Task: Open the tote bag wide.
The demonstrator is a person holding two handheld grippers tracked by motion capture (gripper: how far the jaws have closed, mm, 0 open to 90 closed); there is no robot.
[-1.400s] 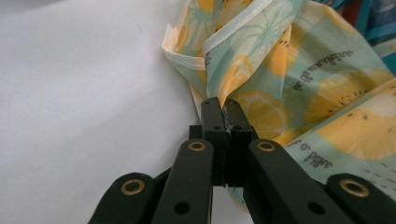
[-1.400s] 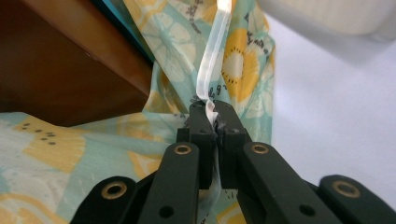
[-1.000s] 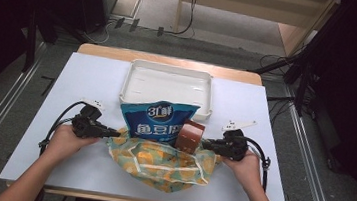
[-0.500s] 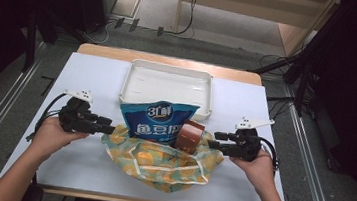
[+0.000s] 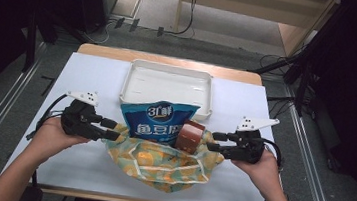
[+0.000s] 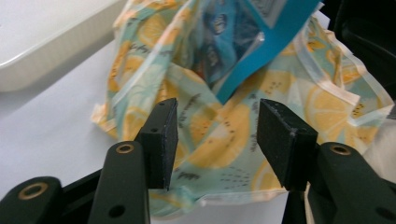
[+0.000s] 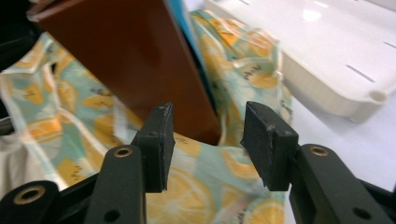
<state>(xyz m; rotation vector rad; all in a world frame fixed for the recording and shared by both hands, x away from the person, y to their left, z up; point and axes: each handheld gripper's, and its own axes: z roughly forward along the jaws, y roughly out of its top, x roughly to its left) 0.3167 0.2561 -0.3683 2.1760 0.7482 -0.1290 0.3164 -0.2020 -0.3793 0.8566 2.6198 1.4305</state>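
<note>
Black tongs, brass-ringed screw holes

- The left gripper has let go of the lemon-print bag; its jaws have just been opening and now stand apart, clear of the bag's 9 o'clock edge.
- The right gripper has likewise released the bag's 3 o'clock edge; its jaws have just been opening.
- Both hands have drawn back outward and lifted.
- The bag has slumped flatter.
</note>
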